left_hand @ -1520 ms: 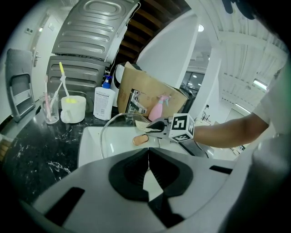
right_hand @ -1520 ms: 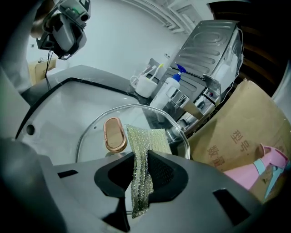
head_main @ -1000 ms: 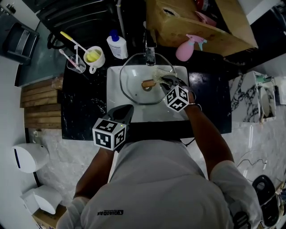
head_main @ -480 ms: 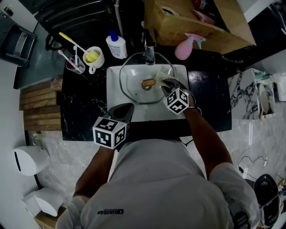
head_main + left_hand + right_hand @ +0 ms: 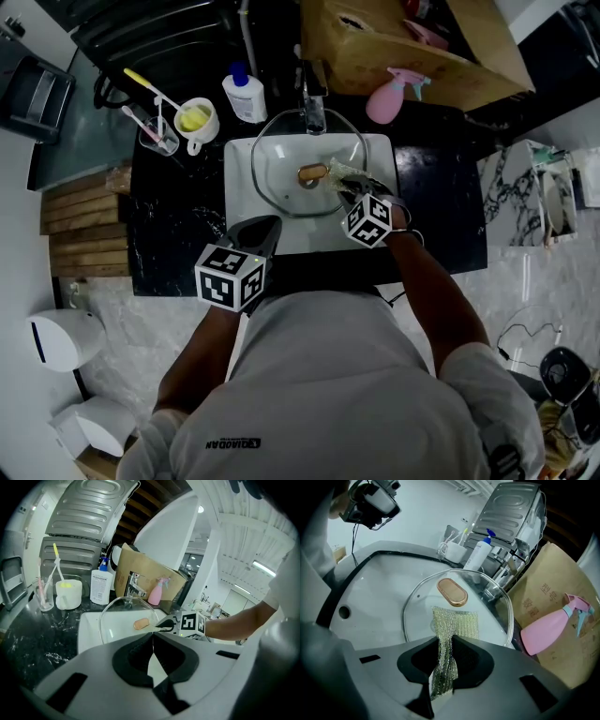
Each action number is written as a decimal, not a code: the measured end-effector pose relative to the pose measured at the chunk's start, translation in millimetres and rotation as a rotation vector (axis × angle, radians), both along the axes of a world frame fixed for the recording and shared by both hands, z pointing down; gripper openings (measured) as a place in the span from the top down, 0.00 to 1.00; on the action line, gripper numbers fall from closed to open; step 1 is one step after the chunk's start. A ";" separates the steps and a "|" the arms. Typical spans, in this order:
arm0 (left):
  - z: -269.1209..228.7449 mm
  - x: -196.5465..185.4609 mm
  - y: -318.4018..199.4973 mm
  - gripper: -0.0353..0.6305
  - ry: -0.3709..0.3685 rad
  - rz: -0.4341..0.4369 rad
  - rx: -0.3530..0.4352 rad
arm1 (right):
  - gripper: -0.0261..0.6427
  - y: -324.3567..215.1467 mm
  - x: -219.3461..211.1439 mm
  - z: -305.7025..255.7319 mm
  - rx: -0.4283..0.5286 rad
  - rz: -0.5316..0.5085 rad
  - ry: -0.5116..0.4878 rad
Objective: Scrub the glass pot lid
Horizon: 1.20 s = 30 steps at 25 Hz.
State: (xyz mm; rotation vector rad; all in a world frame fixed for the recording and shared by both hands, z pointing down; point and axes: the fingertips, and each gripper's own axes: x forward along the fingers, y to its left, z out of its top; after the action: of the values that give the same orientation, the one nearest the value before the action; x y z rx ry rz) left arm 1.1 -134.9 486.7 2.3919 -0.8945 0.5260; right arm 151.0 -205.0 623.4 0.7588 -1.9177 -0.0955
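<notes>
Glass pot lid (image 5: pixel 281 192) lies in the white sink (image 5: pixel 239 155), just in front of the tap (image 5: pixel 314 114), with its top side up. It takes up most of the sink. Its brown oval knob (image 5: pixel 311 173) sits in the middle of the glass. My right gripper (image 5: pixel 349 185) is over the right part of the lid. Its two fingers are pinching a shiny, net-like scrub cloth (image 5: pixel 454 623). The cloth runs up between the fingers, and its free end is spread out on the glass, just beside the knob. My left gripper (image 5: pixel 266 227) is down by the front edge of the sink, well apart from the lid. It points toward the lid. Its fingers are pressed together and there is nothing between them. The sink is set in a black counter (image 5: pixel 178 225) with white specks. On the counter, back and to the left of the sink, stand a white cup (image 5: pixel 198 119) with something yellow in it, a clear glass (image 5: pixel 159 137) with brushes, and a white bottle (image 5: pixel 246 96) with a blue top. To the right of the tap stands a pink spray bottle (image 5: pixel 386 101), close in front of a brown box (image 5: pixel 394 47).
</notes>
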 end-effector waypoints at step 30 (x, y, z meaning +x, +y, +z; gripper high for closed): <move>6.0 -19.7 5.6 0.92 -0.007 -0.017 -0.024 | 0.82 39.3 -59.2 29.7 -0.161 -0.196 0.021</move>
State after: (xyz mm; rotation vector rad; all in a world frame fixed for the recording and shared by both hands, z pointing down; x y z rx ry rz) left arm -18.5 -129.3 492.7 2.3605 -0.9058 0.5361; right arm 91.7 -165.7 653.1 0.4604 -1.9490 -0.0681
